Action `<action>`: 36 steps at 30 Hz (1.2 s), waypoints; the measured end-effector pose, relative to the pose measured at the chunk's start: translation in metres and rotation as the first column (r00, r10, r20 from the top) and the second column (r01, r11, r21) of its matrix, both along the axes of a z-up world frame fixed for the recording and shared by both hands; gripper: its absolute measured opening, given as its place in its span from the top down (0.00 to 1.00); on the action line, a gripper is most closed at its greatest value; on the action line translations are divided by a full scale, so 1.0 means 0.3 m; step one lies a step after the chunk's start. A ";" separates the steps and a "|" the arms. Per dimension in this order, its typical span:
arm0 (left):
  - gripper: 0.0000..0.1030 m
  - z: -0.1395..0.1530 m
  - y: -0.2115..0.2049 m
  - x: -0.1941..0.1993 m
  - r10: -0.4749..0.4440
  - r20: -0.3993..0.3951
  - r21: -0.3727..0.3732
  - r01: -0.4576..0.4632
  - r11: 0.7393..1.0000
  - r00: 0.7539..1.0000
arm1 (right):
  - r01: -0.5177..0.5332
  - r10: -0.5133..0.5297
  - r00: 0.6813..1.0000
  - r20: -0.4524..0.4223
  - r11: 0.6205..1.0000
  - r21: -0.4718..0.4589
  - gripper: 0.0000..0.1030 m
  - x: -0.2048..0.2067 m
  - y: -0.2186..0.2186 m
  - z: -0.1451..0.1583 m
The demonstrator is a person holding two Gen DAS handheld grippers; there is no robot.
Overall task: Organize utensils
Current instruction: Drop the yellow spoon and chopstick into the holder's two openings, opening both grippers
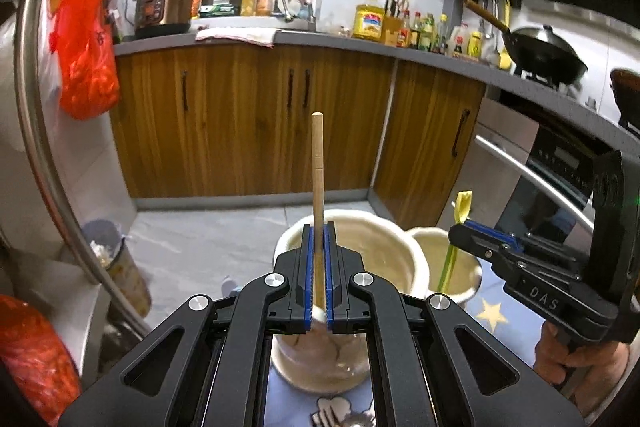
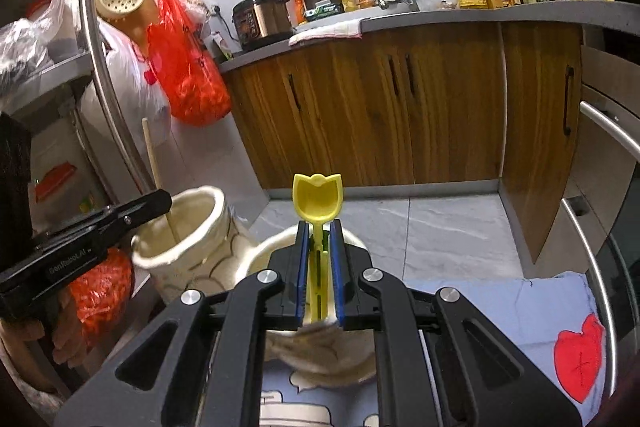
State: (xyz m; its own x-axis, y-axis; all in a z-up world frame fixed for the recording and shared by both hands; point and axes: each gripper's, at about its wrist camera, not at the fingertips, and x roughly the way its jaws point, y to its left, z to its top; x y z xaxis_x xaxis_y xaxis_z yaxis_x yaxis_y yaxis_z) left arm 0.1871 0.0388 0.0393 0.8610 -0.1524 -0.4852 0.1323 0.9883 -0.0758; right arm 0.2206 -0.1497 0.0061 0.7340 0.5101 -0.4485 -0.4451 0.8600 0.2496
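Two cream holders on the table: the bigger cream jar (image 1: 392,259) and the smaller cream cup (image 1: 460,267) right beside it. Two utensils up, one wooden stick (image 1: 317,163) and one yellow tulip spoon (image 2: 317,199), and two grippers, left gripper (image 1: 319,267) and right gripper (image 2: 319,267), each clamped on one. Behind, one pressure cooker (image 1: 164,7), one black wok (image 1: 548,53), two red bags (image 1: 86,47).

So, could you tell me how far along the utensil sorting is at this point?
Nothing looks finished yet. In hand: the left gripper is shut on a wooden stick above the larger cream pot, and the right gripper is shut on a yellow spoon above the smaller pot. Left: lowering and releasing both.
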 end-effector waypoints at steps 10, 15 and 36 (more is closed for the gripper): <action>0.95 -0.006 -0.017 -0.028 -0.008 -0.008 0.029 0.008 1.000 1.000 | -0.016 0.018 1.000 0.019 0.995 -0.096 0.90 -0.035 0.034 -0.006; 0.95 -0.007 -0.018 -0.033 -0.005 -0.008 0.029 0.005 1.000 1.000 | -0.014 0.016 1.000 0.019 0.995 -0.096 0.90 -0.045 0.028 -0.009; 0.61 0.019 0.005 -0.077 0.029 -0.003 0.022 -0.029 0.999 1.000 | 0.018 -0.016 1.000 0.021 0.998 -0.066 0.60 -0.072 -0.021 0.038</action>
State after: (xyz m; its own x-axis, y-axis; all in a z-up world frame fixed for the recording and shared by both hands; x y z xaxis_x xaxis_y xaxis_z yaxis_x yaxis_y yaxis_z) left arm 0.1640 0.0403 0.0451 0.8635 -0.1164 -0.4907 0.1030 0.9932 -0.0542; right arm 0.1990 -0.1562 0.0176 0.7515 0.4673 -0.4656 -0.4348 0.8817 0.1832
